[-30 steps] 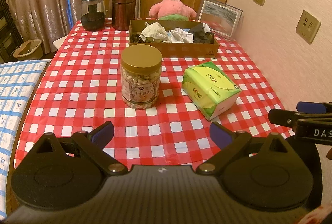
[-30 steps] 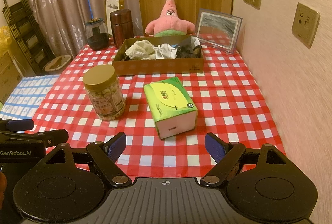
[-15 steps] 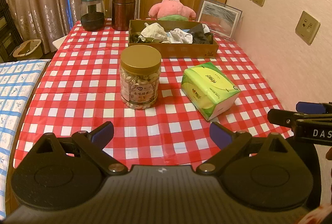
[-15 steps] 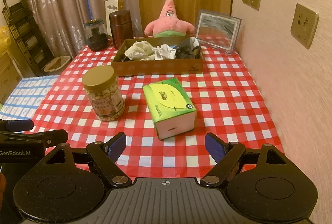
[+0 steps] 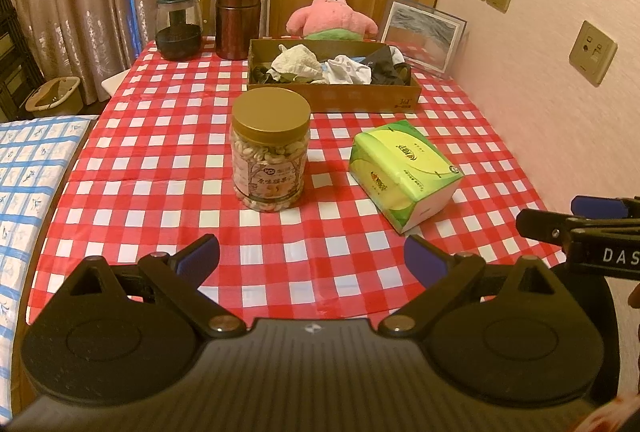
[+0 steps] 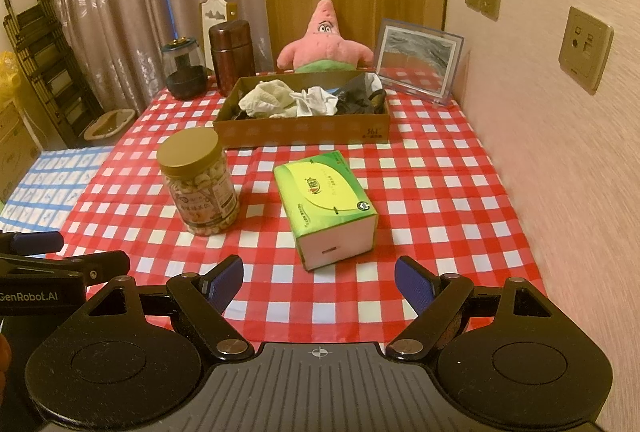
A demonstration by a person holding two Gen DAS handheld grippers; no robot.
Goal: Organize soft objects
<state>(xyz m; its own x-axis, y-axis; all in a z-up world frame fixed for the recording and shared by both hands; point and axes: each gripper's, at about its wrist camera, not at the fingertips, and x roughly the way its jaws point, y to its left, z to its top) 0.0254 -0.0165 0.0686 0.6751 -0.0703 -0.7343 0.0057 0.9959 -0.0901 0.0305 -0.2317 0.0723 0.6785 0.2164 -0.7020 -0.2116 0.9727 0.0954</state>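
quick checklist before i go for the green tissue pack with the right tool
1. Right tool open and empty: ok.
2. Left tool open, empty, off to the side: ok.
3. Tissue pack lies flat on the checked cloth, straight ahead of the right tool: ok.
4. Path to the pack free; nut jar stands apart to its left: ok.
5. Room in the cardboard box, already filled with crumpled cloths: cannot tell.
6. Tool opening wide enough for the pack's width: cannot tell.

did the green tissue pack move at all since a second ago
No. The tissue pack sits where it did, right of the nut jar and in front of the cardboard box.
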